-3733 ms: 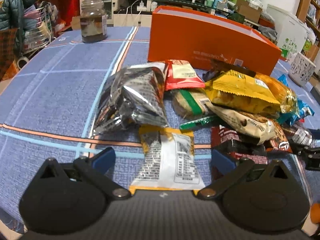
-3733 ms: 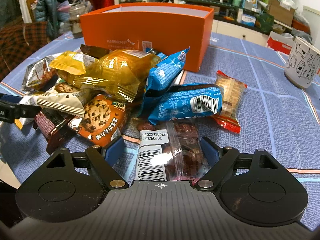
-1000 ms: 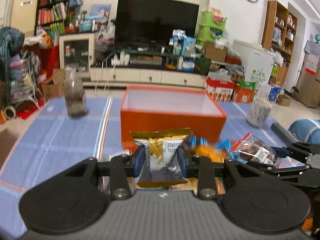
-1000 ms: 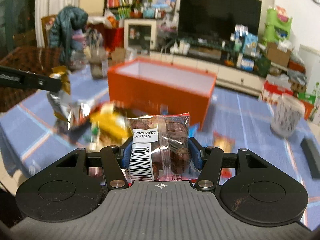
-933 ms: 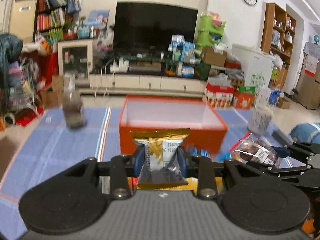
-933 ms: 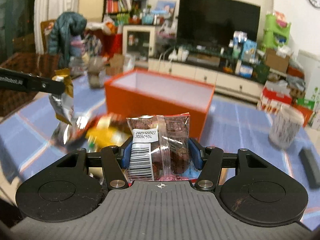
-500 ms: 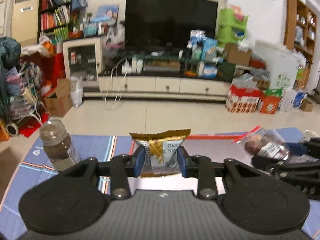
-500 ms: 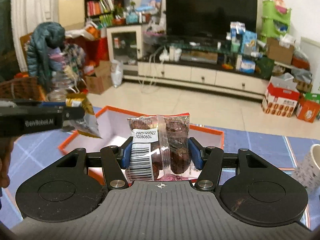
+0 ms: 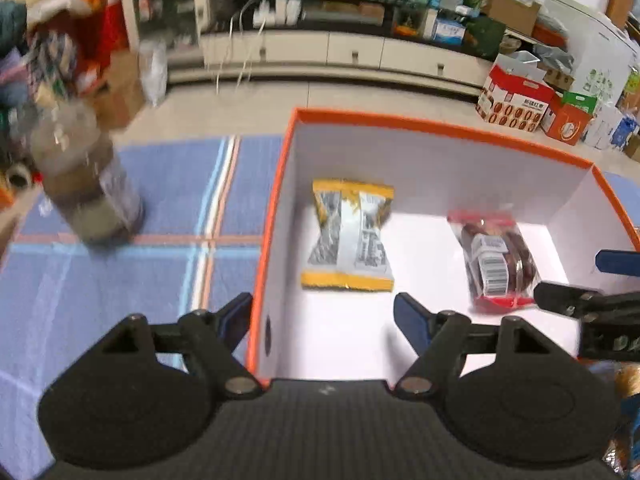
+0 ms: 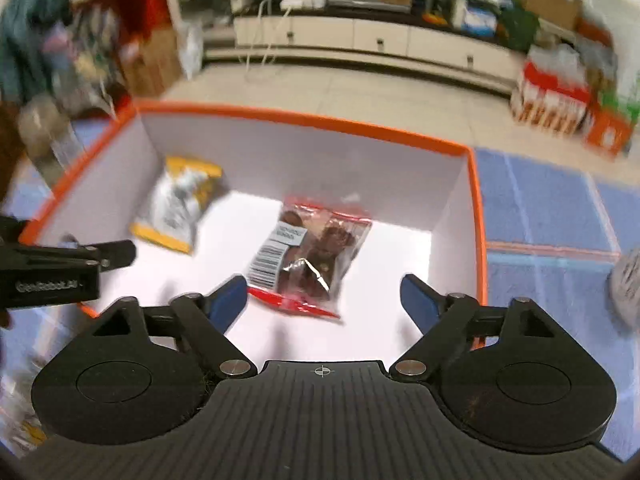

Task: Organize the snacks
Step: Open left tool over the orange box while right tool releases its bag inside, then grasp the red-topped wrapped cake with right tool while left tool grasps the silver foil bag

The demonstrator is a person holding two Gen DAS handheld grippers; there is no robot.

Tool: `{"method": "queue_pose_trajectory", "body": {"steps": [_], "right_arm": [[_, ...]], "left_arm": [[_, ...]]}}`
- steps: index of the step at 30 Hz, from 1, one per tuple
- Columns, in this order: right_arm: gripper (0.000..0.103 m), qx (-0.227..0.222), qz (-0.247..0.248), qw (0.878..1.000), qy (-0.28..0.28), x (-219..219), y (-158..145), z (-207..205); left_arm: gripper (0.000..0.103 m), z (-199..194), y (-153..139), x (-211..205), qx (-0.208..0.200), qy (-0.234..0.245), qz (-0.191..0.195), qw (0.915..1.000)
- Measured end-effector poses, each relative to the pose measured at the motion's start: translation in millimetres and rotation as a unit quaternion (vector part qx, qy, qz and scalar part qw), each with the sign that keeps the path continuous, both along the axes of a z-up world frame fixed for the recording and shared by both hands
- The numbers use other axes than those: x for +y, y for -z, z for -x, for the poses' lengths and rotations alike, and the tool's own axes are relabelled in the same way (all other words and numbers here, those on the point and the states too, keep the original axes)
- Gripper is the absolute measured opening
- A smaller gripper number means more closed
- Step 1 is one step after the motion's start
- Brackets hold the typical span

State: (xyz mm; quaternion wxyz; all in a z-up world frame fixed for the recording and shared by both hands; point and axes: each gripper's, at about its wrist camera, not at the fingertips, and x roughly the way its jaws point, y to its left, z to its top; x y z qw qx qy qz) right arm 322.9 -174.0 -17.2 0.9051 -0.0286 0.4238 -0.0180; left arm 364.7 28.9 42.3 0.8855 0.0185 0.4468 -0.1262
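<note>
An orange box (image 9: 440, 126) with a white inside stands on the blue table. In it lie a yellow and silver snack packet (image 9: 348, 236) at the left and a clear red-edged packet of brown snacks (image 9: 496, 256) at the right. My left gripper (image 9: 324, 316) is open and empty above the box's near left corner. My right gripper (image 10: 324, 300) is open and empty above the box, just over the clear packet (image 10: 312, 252). The yellow packet (image 10: 180, 204) and the box rim (image 10: 304, 120) also show in the right wrist view. The right gripper's fingers (image 9: 580, 300) show at the left view's right edge.
A glass jar (image 9: 84, 184) with dark contents stands on the blue checked tablecloth (image 9: 120, 272) left of the box. A white mug (image 10: 626, 284) is at the right edge. Beyond the table are floor, a low TV cabinet and cardboard boxes.
Both grippers have opened and let go of their packets, which now lie on the floor of the box. Both cameras have tilted down to look into the box.
</note>
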Motion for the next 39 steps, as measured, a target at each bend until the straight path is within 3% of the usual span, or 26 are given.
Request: {"method": "queue_pose_trajectory", "body": {"steps": [7, 9, 13, 16, 20, 22, 24, 27, 29, 33, 37, 39], "right_arm": [[0.079, 0.123, 0.038, 0.992, -0.010, 11.5, 3.8, -16.9], [0.079, 0.134, 0.040, 0.990, -0.016, 9.3, 3.3, -12.9], [0.079, 0.133, 0.032, 0.991, -0.013, 7.1, -0.9, -7.5], [0.078, 0.075, 0.006, 0.997, -0.014, 2.9, -9.9, 0.3], [0.077, -0.062, -0.037, 0.997, -0.030, -4.2, -45.0, 42.0], [0.080, -0.126, -0.040, 0.991, -0.035, -6.3, -62.4, 81.8], [0.092, -0.192, -0.027, 0.980, -0.041, -20.6, -70.5, 132.2], [0.096, -0.272, 0.039, 0.962, -0.002, -50.6, -59.5, 209.1], [0.096, -0.268, 0.055, 0.960, 0.062, -78.1, -46.7, 240.8], [0.094, -0.225, -0.022, 0.961, 0.160, -121.3, -9.8, 262.7], [0.091, -0.200, -0.017, 0.973, 0.117, -120.9, 20.3, 232.0], [0.081, -0.170, -0.023, 0.978, 0.117, -125.9, 36.6, 205.8]], "left_arm": [[0.081, 15.1, 2.8, 2.2, 0.050, 0.014, 0.010, 0.9986], [0.083, 20.7, 4.5, 7.3, 0.063, 0.012, 0.023, 0.9977], [0.093, 27.5, 4.9, 11.8, 0.048, 0.012, 0.020, 0.9986], [0.093, 33.0, -9.1, 19.6, 0.024, 0.011, 0.065, 0.9976], [0.096, 61.8, -52.3, 35.1, -0.035, 0.028, 0.126, 0.9910], [0.096, 88.7, -74.8, 48.0, -0.080, 0.056, 0.140, 0.9852], [0.096, 116.2, -87.7, 62.3, -0.118, 0.069, 0.138, 0.9810], [0.096, 166.5, -91.2, 86.1, -0.167, 0.066, 0.114, 0.9772], [0.096, 197.9, -85.1, 97.5, -0.193, 0.059, 0.100, 0.9743], [0.097, 230.8, -65.2, 108.7, -0.205, 0.050, 0.094, 0.9730], [0.097, 237.8, -42.5, 113.4, -0.192, 0.055, 0.071, 0.9773], [0.097, 237.7, -33.2, 118.7, -0.180, 0.058, 0.086, 0.9780]]}}
